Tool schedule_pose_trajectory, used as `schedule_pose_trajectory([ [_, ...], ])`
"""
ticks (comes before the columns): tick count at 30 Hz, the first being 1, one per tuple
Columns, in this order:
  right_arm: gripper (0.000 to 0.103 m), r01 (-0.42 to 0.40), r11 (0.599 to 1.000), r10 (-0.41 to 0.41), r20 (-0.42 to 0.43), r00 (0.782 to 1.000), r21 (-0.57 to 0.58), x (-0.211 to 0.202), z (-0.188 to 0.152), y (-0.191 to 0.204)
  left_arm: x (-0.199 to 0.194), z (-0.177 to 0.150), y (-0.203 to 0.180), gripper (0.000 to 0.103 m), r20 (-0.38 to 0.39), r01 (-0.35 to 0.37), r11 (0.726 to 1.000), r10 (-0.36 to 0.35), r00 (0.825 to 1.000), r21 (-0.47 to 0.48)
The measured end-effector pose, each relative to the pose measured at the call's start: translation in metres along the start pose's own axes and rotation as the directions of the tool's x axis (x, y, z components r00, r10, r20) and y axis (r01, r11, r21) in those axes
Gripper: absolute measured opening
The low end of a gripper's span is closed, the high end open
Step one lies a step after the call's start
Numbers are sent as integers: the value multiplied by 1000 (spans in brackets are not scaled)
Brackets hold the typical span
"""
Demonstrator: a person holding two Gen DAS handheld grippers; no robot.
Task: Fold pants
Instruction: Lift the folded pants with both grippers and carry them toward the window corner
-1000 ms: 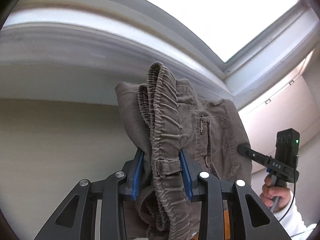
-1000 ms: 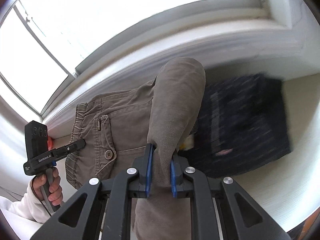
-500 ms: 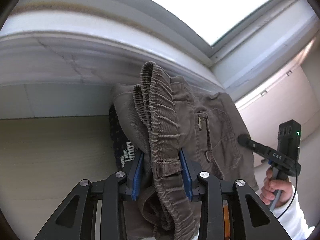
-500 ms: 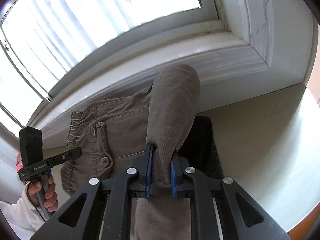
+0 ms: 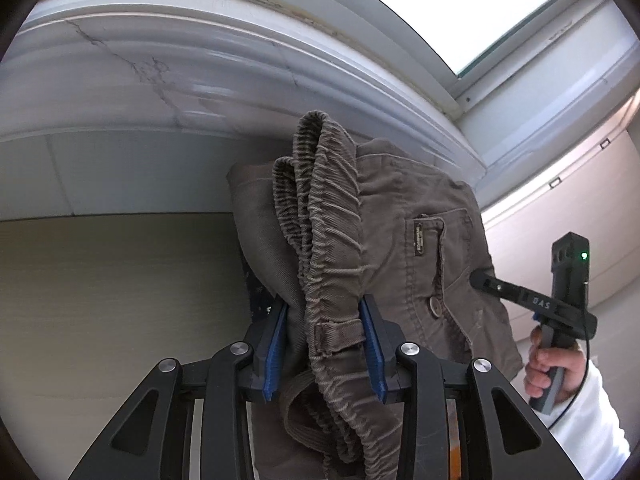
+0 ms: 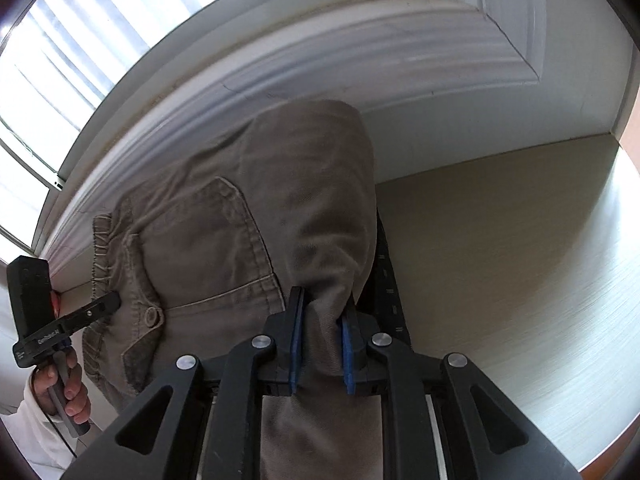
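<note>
Brown-grey pants (image 5: pixel 400 248) hang in the air between both grippers, above a pale table. My left gripper (image 5: pixel 324 344) is shut on the bunched elastic waistband (image 5: pixel 328 216), with a belt loop between the blue pads. My right gripper (image 6: pixel 322 344) is shut on a folded part of the pants (image 6: pixel 312 200). The back pocket with its button (image 6: pixel 152 316) faces the right wrist camera. Each gripper shows in the other's view: the right one (image 5: pixel 532 304) at the pants' right edge, the left one (image 6: pixel 68 324) at the waistband.
A pale wood-grain table (image 6: pixel 520 260) lies below, against a white wall and moulded window sill (image 5: pixel 160 80). A dark patterned cloth (image 6: pixel 386 276) lies on the table under the pants. The table's rounded front edge shows at the right (image 6: pixel 616 412).
Both grippers have tilted downward and come lower with the pants. More tabletop and less window show. The dark cloth is now mostly hidden behind the pants. Both grips are unchanged.
</note>
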State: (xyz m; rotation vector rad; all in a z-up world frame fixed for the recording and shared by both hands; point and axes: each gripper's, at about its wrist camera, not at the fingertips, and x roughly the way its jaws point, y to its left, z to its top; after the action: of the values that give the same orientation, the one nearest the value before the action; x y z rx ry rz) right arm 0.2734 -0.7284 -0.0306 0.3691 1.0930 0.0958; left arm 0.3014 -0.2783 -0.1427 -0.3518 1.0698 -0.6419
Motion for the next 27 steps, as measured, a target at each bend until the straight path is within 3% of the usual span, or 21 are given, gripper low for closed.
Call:
schedule_pose_trajectory([
  [4, 14, 29, 999, -30, -24, 999, -22, 19, 1, 4, 21, 14, -10, 35, -1, -14, 1000, 14, 1000, -8],
  [12, 16, 42, 999, -43, -23, 999, -22, 40, -2, 0, 26, 19, 2, 38, -4, -24, 999, 24, 1000, -28],
  [16, 16, 53, 998, -53, -16, 998, -16, 33, 0, 1, 23, 23, 0, 39, -7, -30, 999, 30, 1000, -32],
  [20, 24, 55, 998, -55, 14, 998, 14, 11, -6, 1, 19, 26, -3, 44, -15, -43, 998, 42, 999, -49],
  [23, 42, 85, 996, -86, 25, 996, 22, -1, -13, 5, 14, 28, -8, 65, -38, -65, 997, 63, 997, -33],
  [24, 43, 97, 995, -97, 32, 995, 21, -6, -18, 6, 11, 28, -9, 84, -37, -73, 997, 72, 997, -33],
  [25, 43, 104, 994, -105, 38, 994, 20, -9, -20, 8, 7, 29, -10, 92, -30, -81, 996, 80, 996, -35],
  [27, 43, 132, 991, -132, 59, 989, 16, -18, -27, 12, -9, 31, -10, 95, 10, -87, 995, 87, 996, -48],
])
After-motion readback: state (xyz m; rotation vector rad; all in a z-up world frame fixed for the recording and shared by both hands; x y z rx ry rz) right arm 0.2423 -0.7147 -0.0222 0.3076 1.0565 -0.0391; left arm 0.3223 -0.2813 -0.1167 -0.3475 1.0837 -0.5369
